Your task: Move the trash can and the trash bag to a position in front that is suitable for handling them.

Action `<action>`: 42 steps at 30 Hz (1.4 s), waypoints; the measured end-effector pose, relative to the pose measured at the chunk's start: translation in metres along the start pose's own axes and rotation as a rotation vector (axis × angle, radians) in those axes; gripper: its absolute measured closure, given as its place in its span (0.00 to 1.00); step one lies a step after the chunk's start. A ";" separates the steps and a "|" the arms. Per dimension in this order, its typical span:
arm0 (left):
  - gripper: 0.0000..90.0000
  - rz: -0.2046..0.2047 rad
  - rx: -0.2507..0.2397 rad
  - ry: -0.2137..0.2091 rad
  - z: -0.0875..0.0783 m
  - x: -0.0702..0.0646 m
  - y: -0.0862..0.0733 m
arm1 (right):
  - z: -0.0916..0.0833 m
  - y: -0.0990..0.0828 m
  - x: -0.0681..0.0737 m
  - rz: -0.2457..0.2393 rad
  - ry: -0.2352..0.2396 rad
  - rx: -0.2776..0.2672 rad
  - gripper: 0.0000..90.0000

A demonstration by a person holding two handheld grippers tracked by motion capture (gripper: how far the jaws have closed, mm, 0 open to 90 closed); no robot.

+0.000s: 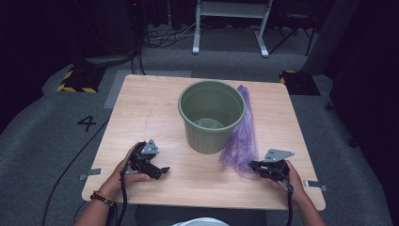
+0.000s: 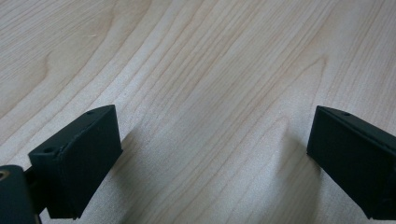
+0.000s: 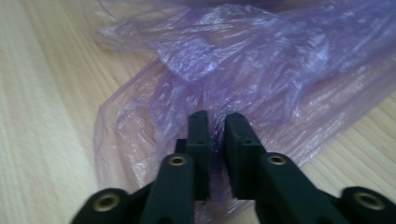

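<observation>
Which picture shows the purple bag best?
The right gripper view: the purple plastic bag is close up, every crinkle clear, with the right gripper nearly shut at its edge. The high view shows the whole bag small, lying beside the green bucket. The left gripper view looks at bare table.

A light wooden table [image 1: 141,108] stands on a grey carpet [image 1: 42,141], and the number 4 [image 1: 86,123] is marked on the carpet just left of it. Behind the table there is a white metal frame [image 1: 230,23] with some dark cables [image 1: 160,37] on the floor beside it. Two blocks with yellow and black stripes [image 1: 77,80] lie near the far corners of the table.
</observation>
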State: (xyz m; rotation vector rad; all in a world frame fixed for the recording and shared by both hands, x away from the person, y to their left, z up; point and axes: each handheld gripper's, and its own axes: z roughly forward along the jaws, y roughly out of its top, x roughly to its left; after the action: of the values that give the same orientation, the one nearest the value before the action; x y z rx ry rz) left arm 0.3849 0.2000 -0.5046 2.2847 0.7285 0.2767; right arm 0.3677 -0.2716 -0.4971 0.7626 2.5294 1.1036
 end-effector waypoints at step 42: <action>0.03 0.000 -0.001 0.001 0.000 0.000 0.000 | 0.019 0.023 0.025 -0.096 0.076 -0.055 0.81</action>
State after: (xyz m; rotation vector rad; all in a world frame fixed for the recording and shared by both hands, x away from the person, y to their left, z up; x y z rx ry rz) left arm 0.3849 0.1999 -0.5046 2.2839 0.7289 0.2774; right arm 0.3639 -0.2331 -0.4940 0.5886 2.5565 1.1858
